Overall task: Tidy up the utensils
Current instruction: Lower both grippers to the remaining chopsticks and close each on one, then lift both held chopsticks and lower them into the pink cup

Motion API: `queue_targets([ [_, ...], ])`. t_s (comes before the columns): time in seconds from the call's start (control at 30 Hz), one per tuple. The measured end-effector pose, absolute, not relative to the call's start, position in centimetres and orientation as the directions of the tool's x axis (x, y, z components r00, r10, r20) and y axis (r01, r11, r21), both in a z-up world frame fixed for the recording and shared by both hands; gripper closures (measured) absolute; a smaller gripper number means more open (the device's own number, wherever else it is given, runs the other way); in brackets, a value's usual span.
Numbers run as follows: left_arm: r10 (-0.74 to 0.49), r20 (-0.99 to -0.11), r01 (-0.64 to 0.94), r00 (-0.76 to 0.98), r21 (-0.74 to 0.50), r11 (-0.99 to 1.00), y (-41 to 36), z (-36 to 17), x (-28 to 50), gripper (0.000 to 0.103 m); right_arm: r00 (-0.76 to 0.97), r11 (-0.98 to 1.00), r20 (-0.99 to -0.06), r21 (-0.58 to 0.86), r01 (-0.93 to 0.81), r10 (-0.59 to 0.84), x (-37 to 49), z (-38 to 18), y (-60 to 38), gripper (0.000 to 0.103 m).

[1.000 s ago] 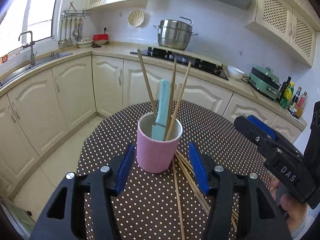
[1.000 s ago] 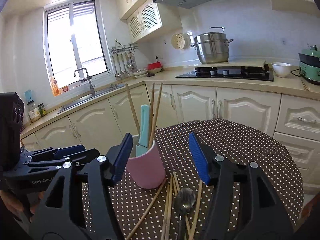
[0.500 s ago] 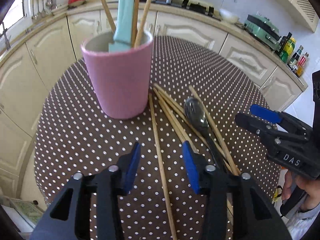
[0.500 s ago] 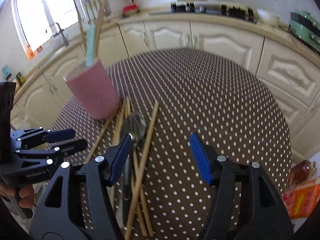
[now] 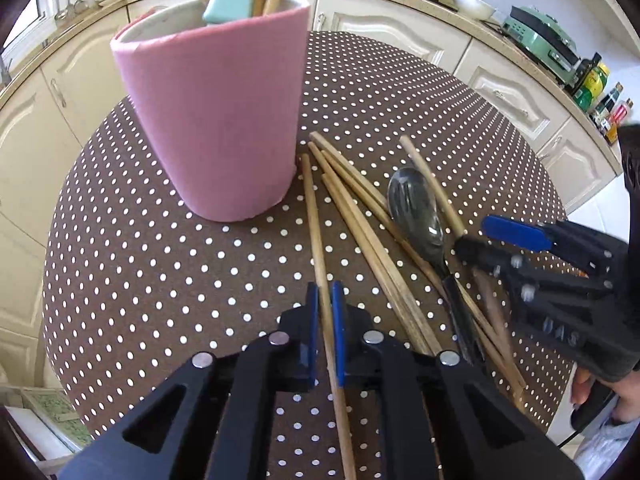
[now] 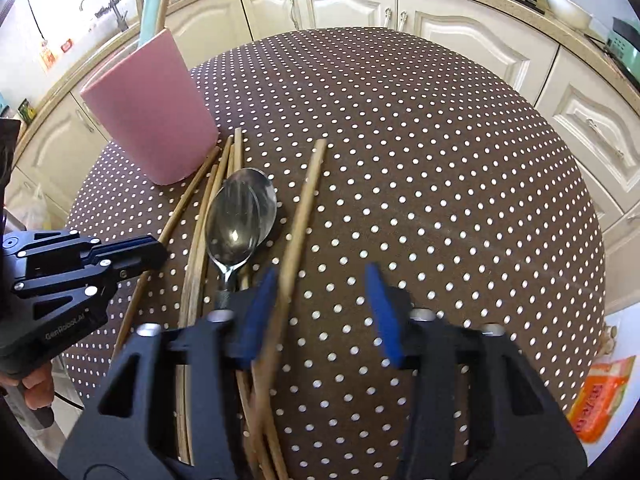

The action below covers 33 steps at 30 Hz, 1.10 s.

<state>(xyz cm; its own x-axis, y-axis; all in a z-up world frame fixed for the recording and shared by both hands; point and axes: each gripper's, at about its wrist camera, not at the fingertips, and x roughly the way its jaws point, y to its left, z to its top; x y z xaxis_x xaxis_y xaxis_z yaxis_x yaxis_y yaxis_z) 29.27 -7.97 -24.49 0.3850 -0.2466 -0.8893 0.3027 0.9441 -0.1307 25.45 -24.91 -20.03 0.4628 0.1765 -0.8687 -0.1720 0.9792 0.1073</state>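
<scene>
Chopstick [image 5: 316,236] runs lengthwise between the closing left gripper [image 5: 325,304] pads, pointing toward the pink cup [image 5: 216,120]; right gripper [image 6: 320,304] narrowing around another.

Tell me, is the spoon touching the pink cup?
Apart. The right wrist view shows the spoon lying clear of the cup, with chopsticks and dotted cloth between them.

Pink cup [image 5: 216,120] upright on dotted tablecloth [image 5: 160,280], holding chopsticks and a teal handle. Loose wooden chopsticks [image 5: 360,216] and metal spoon [image 6: 240,216] flat just beside its base.
</scene>
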Motion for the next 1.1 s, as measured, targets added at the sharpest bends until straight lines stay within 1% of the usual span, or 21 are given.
queue_targets([
  [0.03,-0.245,-0.89,0.305,0.385,-0.128,0.944,-8.0,-24.5,29.4,0.096,0.456,0.979,-0.872,0.107,-0.176,0.177,25.6,-20.2,-25.0,0.075],
  [0.1,-0.242,-0.89,0.302,0.386,-0.126,0.945,-8.4,-24.5,29.6,0.097,0.452,0.98,-0.877,0.091,-0.176,0.163,26.1,-20.2,-25.0,0.085],
  [0.13,-0.242,-0.889,0.301,0.388,-0.126,0.945,-8.6,-24.5,29.6,0.097,0.451,0.98,-0.877,0.095,-0.175,0.166,26.3,-20.3,-25.0,0.087],
  [0.17,-0.243,-0.888,0.298,0.392,-0.127,0.946,-8.6,-24.5,29.6,0.097,0.451,0.98,-0.876,0.103,-0.172,0.171,26.6,-20.4,-25.2,0.093],
  [0.2,-0.248,-0.885,0.296,0.395,-0.133,0.946,-8.7,-24.5,29.6,0.097,0.452,0.979,-0.874,0.112,-0.17,0.179,26.7,-20.4,-25.4,0.095],
  [0.3,-0.28,-0.868,0.295,0.41,-0.164,0.941,-8.0,-24.1,29.2,0.098,0.469,0.977,-0.86,0.141,-0.159,0.2,26.2,-20.2,-26.6,0.096],
  [0.4,-0.294,-0.85,0.304,0.438,-0.168,0.938,-7.4,-23.2,28.2,0.098,0.5,0.975,-0.838,0.167,-0.146,0.218,25.9,-19.4,-27.5,0.096],
  [0.53,-0.337,-0.806,0.335,0.487,-0.184,0.924,-7.4,-21.0,26.6,0.098,0.561,0.967,-0.788,0.21,-0.144,0.255,24.6,-17.3,-27.9,0.096],
  [0.7,-0.401,-0.728,0.381,0.556,-0.206,0.901,-7.4,-18.1,24.6,0.098,0.657,0.951,-0.689,0.252,-0.18,0.307,22.5,-13.7,-28.2,0.096],
  [0.83,-0.445,-0.642,0.405,0.624,-0.22,0.887,-6.9,-15.5,23.5,0.098,0.733,0.933,-0.579,0.271,-0.238,0.356,21.0,-10.2,-27.7,0.096],
  [0.93,-0.459,-0.579,0.419,0.674,-0.212,0.883,-6.4,-13.7,23.0,0.098,0.773,0.919,-0.502,0.277,-0.282,0.389,20.0,-7.8,-26.7,0.096],
  [1.1,-0.468,-0.496,0.421,0.732,-0.211,0.882,-4.7,-11.2,22.7,0.098,0.796,0.898,-0.422,0.279,-0.342,0.434,20.6,-5.2,-24.7,0.096],
])
